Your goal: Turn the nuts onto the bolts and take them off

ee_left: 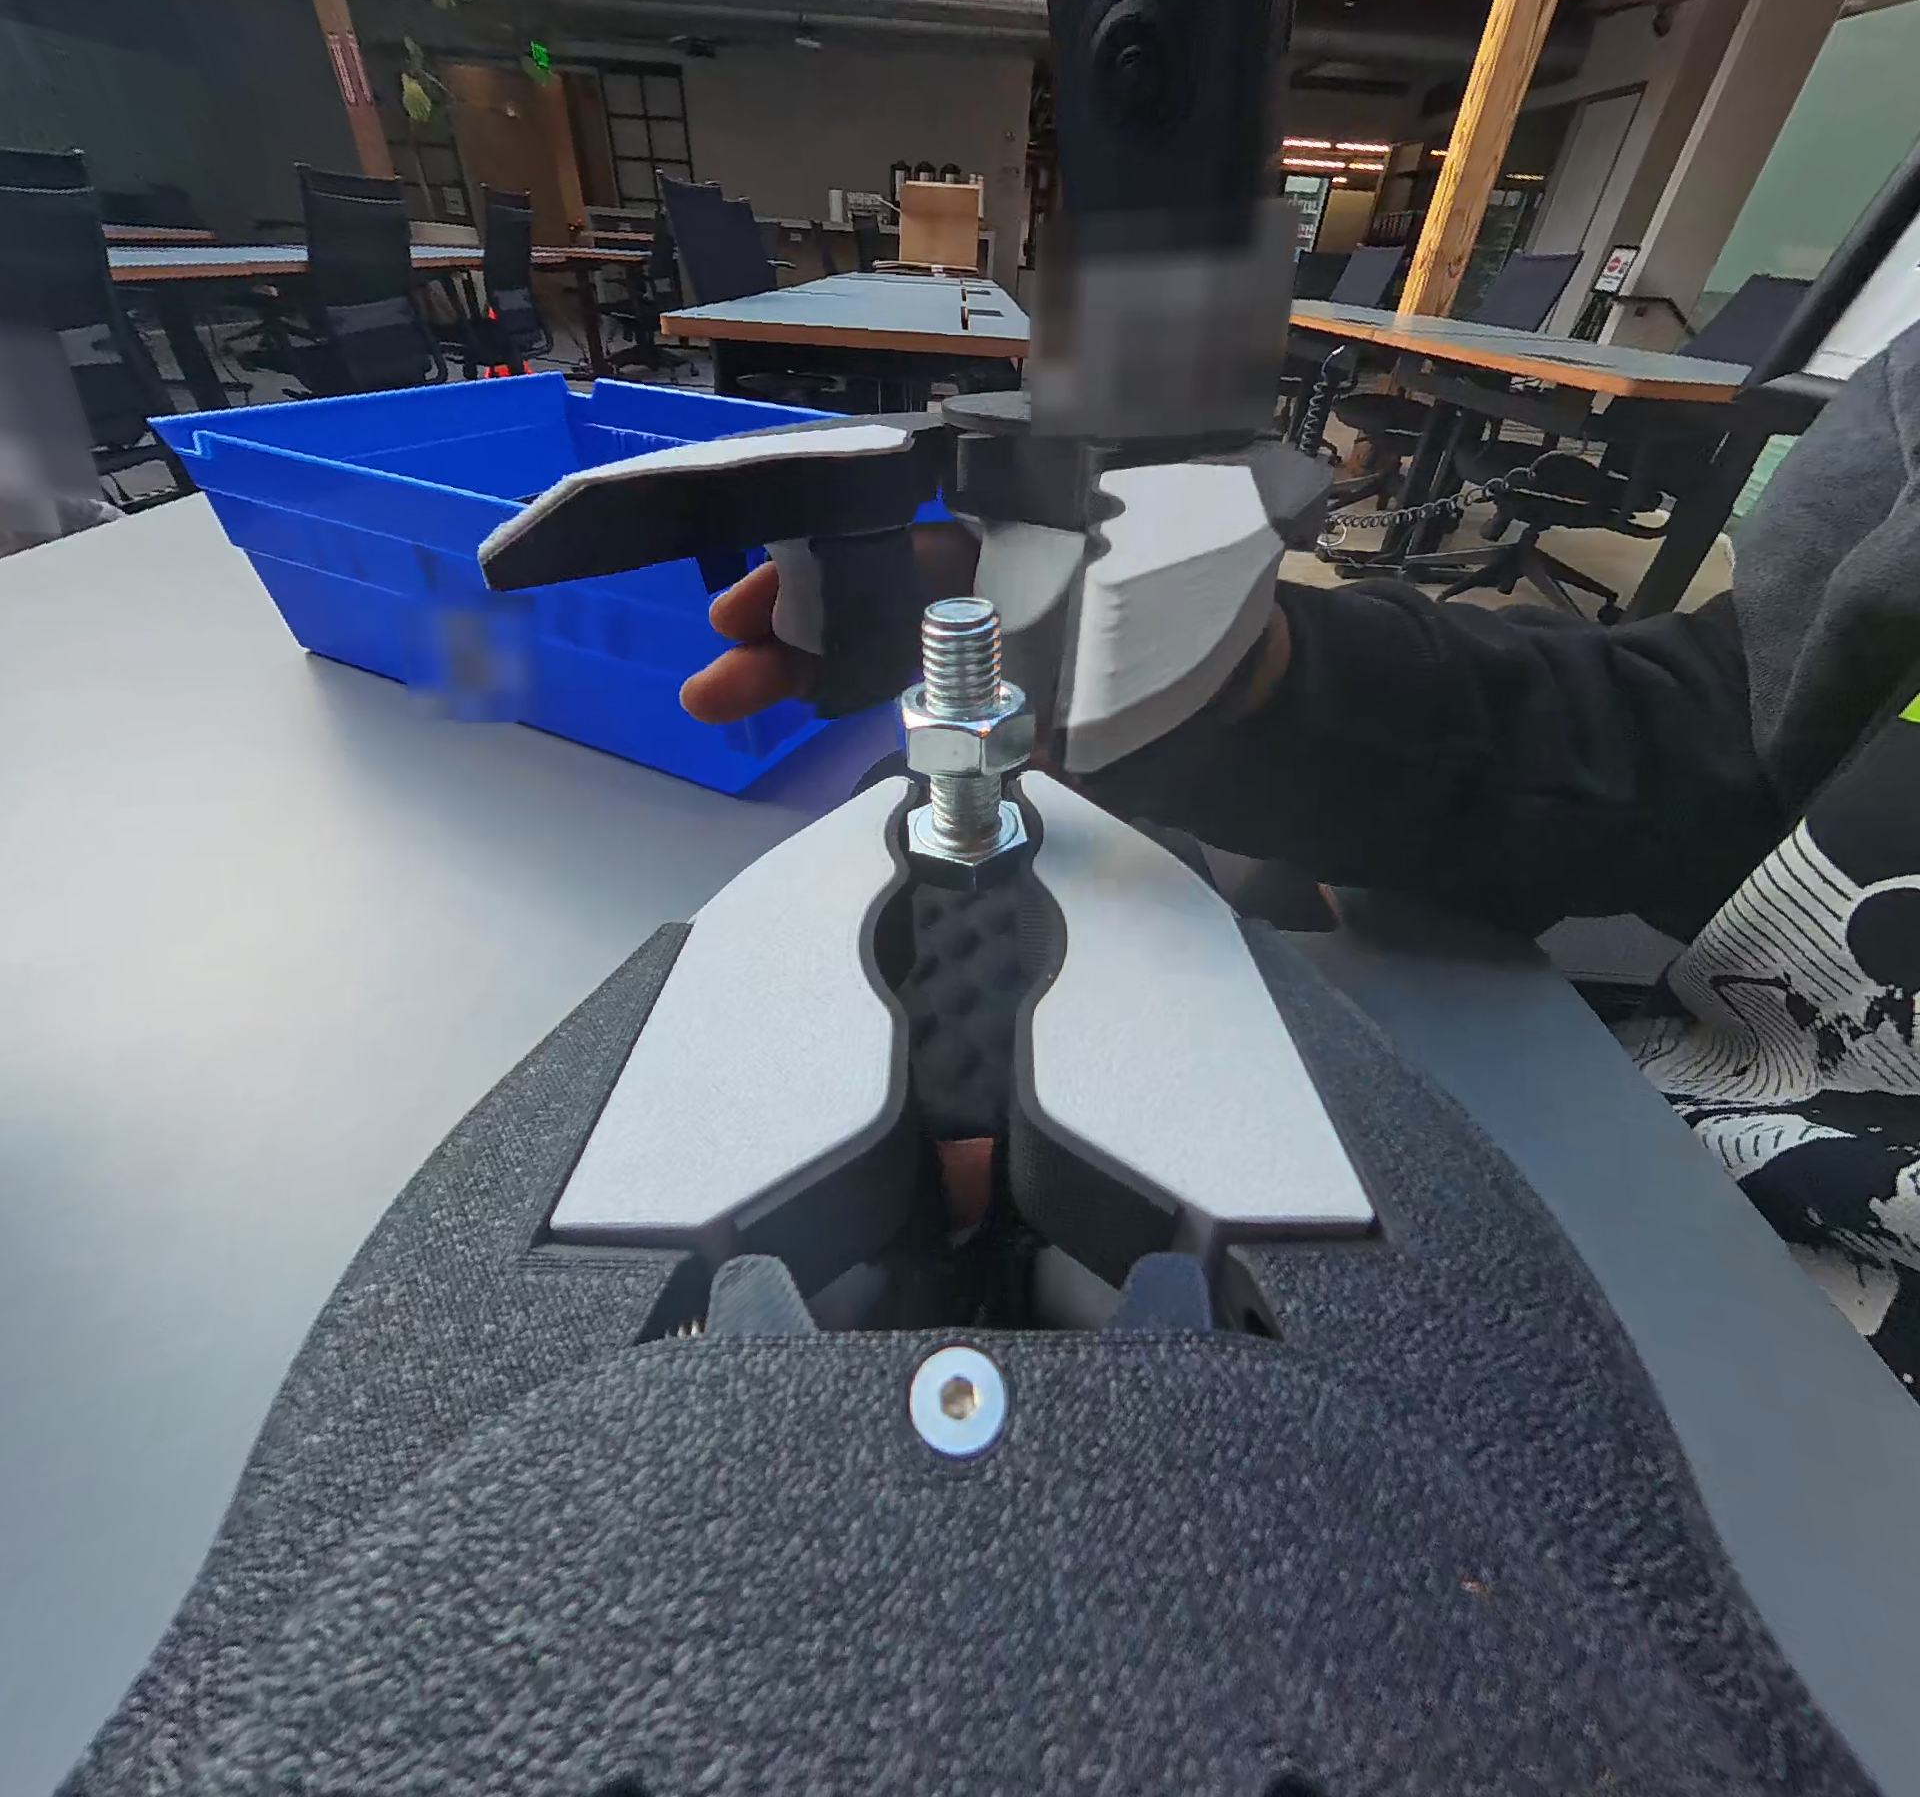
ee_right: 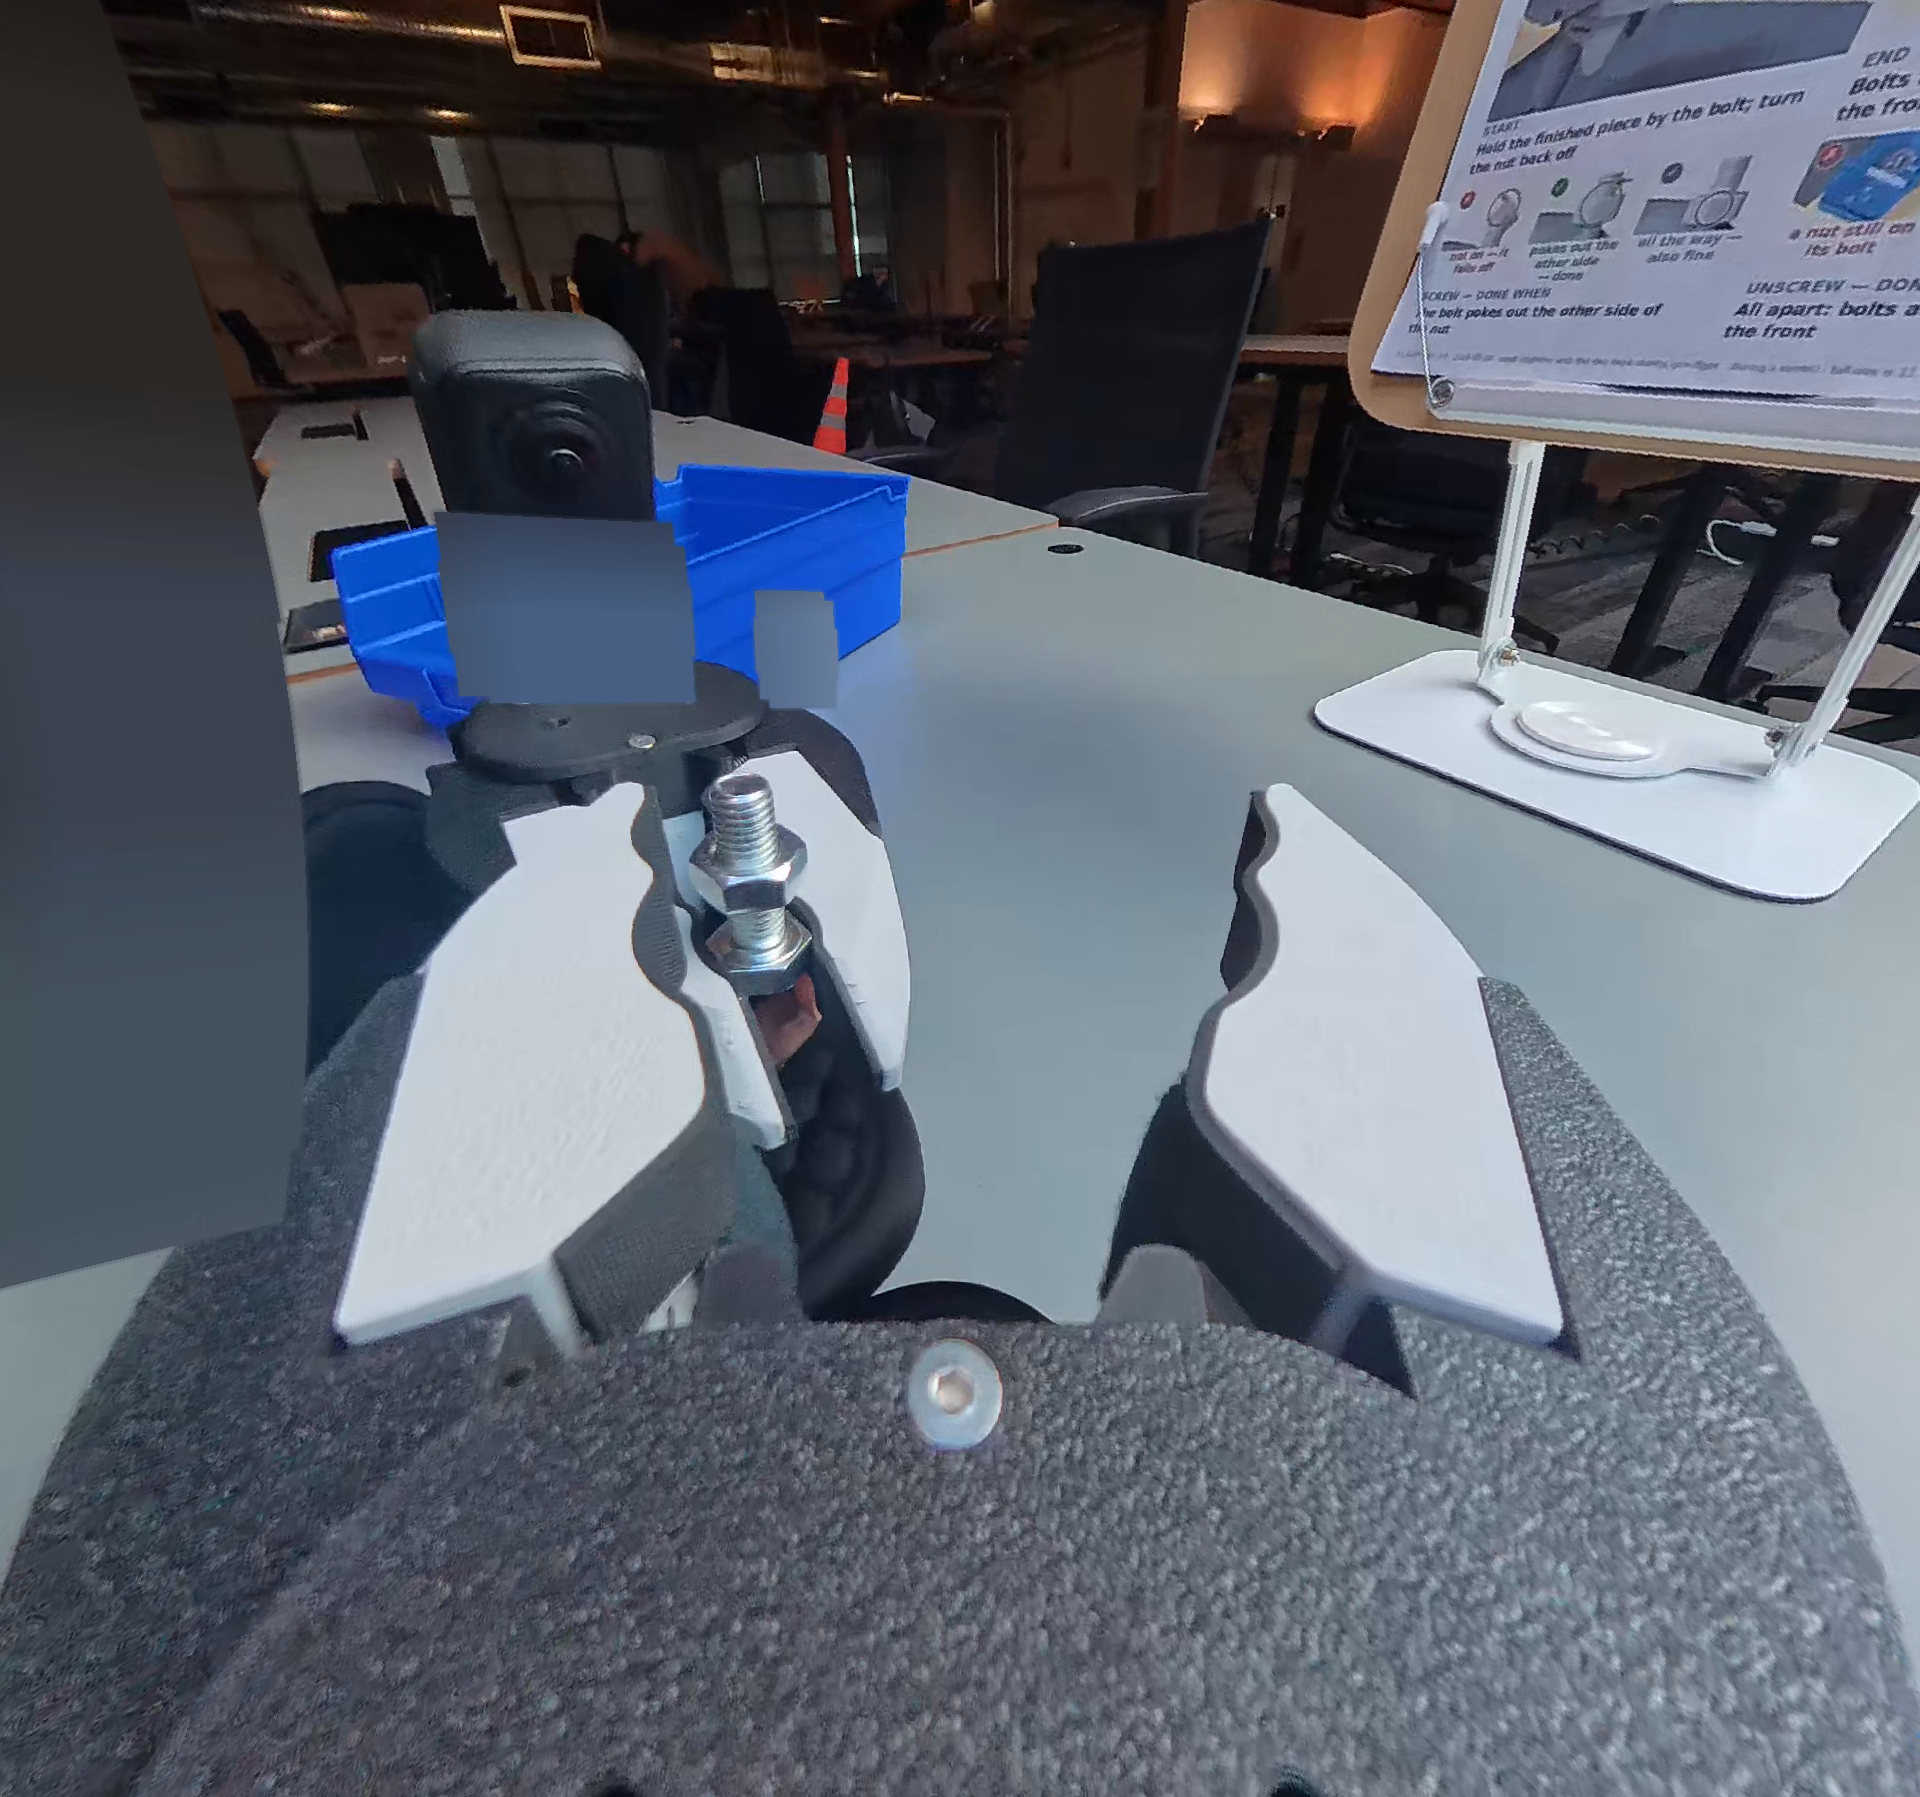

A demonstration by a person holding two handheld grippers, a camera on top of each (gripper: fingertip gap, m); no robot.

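A silver bolt (ee_left: 961, 646) stands upright with its thread pointing up. My left gripper (ee_left: 966, 817) is shut on the bolt's hex head. A silver nut (ee_left: 966, 734) sits partway down the thread, a short gap above the head. My right gripper (ee_right: 948, 812) is open and empty. In the left wrist view it (ee_left: 784, 656) hovers just behind the bolt, one finger to the left and one to the right. In the right wrist view the bolt (ee_right: 740, 817), the nut (ee_right: 748, 864) and the left gripper (ee_right: 764, 968) lie beside my right gripper's left finger (ee_right: 540, 1020), outside its jaws.
A blue plastic bin (ee_left: 416, 521) stands on the grey table (ee_left: 260, 916) behind the grippers; it also shows in the right wrist view (ee_right: 800, 532). A white stand (ee_right: 1610, 781) with an instruction sheet is at the right. A person's dark sleeve (ee_left: 1507, 739) reaches in from the right. There is about 5 centimeters between the tips of the two grippers.
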